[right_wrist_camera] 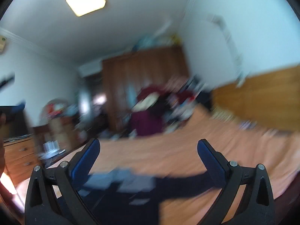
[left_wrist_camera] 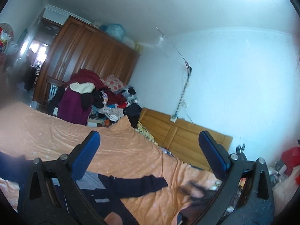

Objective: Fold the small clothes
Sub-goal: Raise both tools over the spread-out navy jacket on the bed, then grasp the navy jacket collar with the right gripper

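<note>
A small dark navy garment with a grey panel (left_wrist_camera: 116, 187) lies spread on the orange bed sheet (left_wrist_camera: 121, 150), one sleeve stretched to the right. My left gripper (left_wrist_camera: 150, 150) is open and empty above it, blue pads wide apart. In the blurred right wrist view the same garment (right_wrist_camera: 150, 187) lies low in the frame under my right gripper (right_wrist_camera: 148, 155), which is open and empty. A blurred dark shape (left_wrist_camera: 195, 189) sits at the sleeve's right, by the left gripper's right finger; I cannot tell what it is.
A big pile of mixed clothes (left_wrist_camera: 105, 97) sits at the far end of the bed before a brown wardrobe (left_wrist_camera: 90, 56). A wooden headboard (left_wrist_camera: 183, 136) lines the right side by the white wall. A wooden dresser (right_wrist_camera: 18, 155) stands at the left.
</note>
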The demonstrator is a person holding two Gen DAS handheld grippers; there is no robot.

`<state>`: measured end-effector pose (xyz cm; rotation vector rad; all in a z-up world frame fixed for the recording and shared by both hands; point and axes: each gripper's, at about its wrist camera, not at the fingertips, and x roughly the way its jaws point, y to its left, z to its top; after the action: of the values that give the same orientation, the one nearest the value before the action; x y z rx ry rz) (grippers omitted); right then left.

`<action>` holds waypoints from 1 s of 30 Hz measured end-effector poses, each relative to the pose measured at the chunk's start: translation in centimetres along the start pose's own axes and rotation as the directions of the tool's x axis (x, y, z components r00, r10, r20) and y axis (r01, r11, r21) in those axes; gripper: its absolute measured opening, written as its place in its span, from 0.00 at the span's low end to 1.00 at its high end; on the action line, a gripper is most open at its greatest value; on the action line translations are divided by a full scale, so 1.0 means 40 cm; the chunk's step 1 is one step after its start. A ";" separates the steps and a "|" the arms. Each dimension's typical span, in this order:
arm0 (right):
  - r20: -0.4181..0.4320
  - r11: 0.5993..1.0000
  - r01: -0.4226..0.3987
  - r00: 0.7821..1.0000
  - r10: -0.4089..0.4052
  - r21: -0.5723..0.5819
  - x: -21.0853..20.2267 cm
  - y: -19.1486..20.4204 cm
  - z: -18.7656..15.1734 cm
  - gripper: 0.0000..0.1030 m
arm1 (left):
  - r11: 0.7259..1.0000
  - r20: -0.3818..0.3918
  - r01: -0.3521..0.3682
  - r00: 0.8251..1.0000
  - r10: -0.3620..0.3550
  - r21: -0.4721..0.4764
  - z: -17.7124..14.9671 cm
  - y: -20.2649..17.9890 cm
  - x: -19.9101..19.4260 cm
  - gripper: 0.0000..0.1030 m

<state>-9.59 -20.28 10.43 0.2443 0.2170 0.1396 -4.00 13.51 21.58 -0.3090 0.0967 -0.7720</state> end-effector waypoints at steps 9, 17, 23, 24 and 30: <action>-0.316 0.995 -0.051 0.946 0.074 0.081 0.169 0.040 -0.192 1.00 | 0.910 0.107 -0.295 0.955 0.276 0.292 -0.037 0.057 -0.097 1.00; -0.452 0.952 0.284 0.868 -0.204 0.116 0.324 -0.345 -0.198 1.00 | 0.762 0.028 -0.542 0.821 0.571 0.354 -0.168 0.259 0.040 1.00; -0.500 0.850 0.385 0.849 -0.173 0.360 0.413 -0.648 -0.213 1.00 | 0.770 -0.117 -0.569 0.777 0.618 0.289 -0.236 0.380 0.139 1.00; -0.500 0.805 0.407 0.851 -0.162 0.432 0.431 -0.727 -0.222 1.00 | 0.771 -0.129 -0.572 0.774 0.621 0.281 -0.247 0.388 0.148 1.00; -0.522 0.625 0.516 0.830 -0.196 0.586 0.503 -1.060 -0.228 0.89 | 0.775 -0.175 -0.568 0.763 0.622 0.278 -0.299 0.406 0.203 1.00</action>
<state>12.48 -55.69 -12.91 0.9556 0.7526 -0.3310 10.32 15.92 5.41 0.0382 0.3432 -0.1665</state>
